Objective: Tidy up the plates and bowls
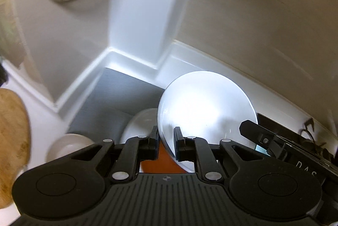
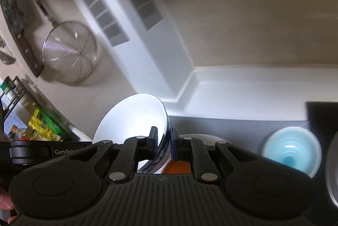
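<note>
Fingers of our left gripper [image 1: 166, 144] pinch the near rim of the white bowl [image 1: 206, 107]; one pad sits inside the rim and the other outside, nearly pressed together with only the thin wall between them. Fingers of our right gripper [image 2: 164, 144] pinch the opposite rim of the same bowl [image 2: 131, 118] in the same way, on the dark-banded edge. In the left wrist view the right gripper [image 1: 251, 131] shows as a black arm beyond the bowl's far side, so we carry it between both tools, tipped on edge and clear of the mat [image 1: 118, 97].

Below our left fingers lie an orange dish [image 1: 166, 159] and, just past it, another white dish [image 1: 141, 122]; a beige bowl [image 1: 69, 144] sits off to their left. To the right of our right fingers a blue bowl [image 2: 292, 154] rests on the mat [image 2: 232, 126].

We judge the main risk to be the grip itself. Each pinch takes only a narrow strip of glazed rim, so the bowl could pivot or slip out if our two hands drift apart, twist against each other, or move at different rates. Both views are blurred, which suggests quick motion, and that would add to the danger. A drop from here would likely land on the orange dish and chip both. Swinging wide could also knock the blue bowl or the strainer [image 2: 70, 52] on the wall.
</note>
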Demonstrator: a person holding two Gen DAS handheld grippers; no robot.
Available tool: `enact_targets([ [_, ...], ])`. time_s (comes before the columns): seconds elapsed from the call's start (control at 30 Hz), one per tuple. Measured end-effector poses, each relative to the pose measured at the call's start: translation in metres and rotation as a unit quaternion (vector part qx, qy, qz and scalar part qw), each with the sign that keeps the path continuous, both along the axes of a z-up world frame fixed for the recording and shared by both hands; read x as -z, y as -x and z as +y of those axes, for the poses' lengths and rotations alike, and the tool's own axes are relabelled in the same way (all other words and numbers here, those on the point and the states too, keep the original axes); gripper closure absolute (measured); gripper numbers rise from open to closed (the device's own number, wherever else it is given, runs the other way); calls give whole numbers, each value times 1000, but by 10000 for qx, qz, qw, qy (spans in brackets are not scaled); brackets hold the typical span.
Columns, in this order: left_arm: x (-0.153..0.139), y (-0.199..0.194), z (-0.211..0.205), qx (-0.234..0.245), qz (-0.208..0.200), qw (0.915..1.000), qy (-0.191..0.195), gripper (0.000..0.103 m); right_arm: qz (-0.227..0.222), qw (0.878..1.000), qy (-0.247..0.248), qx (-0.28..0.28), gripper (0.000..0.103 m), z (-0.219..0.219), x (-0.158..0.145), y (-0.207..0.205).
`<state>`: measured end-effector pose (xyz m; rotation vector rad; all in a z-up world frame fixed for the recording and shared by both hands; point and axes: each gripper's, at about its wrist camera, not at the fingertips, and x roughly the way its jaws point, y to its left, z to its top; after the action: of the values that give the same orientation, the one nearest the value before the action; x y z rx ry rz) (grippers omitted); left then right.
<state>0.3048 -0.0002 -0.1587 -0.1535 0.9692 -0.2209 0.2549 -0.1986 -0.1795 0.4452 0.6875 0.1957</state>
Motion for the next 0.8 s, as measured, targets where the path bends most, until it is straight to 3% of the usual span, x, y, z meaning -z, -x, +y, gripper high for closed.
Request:
enact_targets([
  [0.2,2,8,-50,341,253,9989,187,89,-13,9990,-7,452,90,-55,-4,31],
  [0.43,10,12,-104,755,290,9967,84,89,69,9952,-233,944,90,-113,9,58],
  [0.8,50,-8,-166,1138,785,9904,18,89,327,9879,-616,1388,90,-178,56,71],
])
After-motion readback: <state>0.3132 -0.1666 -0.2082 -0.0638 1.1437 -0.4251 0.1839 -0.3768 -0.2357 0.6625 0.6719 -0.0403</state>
